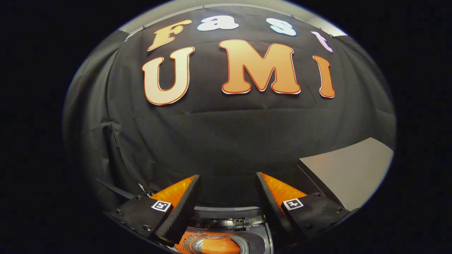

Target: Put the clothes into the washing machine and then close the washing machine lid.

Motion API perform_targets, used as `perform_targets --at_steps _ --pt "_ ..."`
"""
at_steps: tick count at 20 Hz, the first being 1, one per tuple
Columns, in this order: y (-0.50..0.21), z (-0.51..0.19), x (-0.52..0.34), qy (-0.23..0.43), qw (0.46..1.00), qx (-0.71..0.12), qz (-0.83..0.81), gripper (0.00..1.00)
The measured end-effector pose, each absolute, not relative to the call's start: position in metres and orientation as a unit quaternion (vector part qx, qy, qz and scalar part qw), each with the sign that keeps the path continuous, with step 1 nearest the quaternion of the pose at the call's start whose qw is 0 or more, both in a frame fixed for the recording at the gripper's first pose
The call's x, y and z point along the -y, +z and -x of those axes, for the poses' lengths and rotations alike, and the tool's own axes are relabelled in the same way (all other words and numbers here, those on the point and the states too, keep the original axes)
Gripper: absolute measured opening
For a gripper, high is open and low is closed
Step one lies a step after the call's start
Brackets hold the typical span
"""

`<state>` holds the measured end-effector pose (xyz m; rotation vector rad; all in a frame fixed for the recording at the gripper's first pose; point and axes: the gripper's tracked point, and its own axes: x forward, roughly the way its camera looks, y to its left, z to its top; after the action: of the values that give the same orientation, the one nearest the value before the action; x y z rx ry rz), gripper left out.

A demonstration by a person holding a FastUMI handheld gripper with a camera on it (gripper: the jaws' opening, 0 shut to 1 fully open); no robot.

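Black booth cloth hangs straight ahead of you, and a pale grey bench (pixel 348 173) edges in beyond the right finger. Take the washing machine (pixel 226 215) as your landmark: its dark rim curves just under and between the fingers, so the opening sits below the tongs (pixel 227 194), not ahead of them. Your tongs stand open with nothing between the fingers, tips wide apart and aimed level at the cloth wall, well above the machine's mouth.

Inside that rim lies something orange (pixel 212 244), partly mesh-textured, most likely the clothes already in the drum, though you cannot tell for sure from so little of it. You cannot see where the lid is. By my reading the loading looks done and the closing is what remains; the machine lies downward from your fingers, so tilt down first to find the lid.
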<state>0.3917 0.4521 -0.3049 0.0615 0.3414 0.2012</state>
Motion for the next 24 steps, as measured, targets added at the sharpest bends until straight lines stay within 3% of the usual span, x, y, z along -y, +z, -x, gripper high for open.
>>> perform_targets --at_steps 24 --pt "-0.328 -0.310 -0.439 0.093 0.985 -0.142 -0.027 0.99"
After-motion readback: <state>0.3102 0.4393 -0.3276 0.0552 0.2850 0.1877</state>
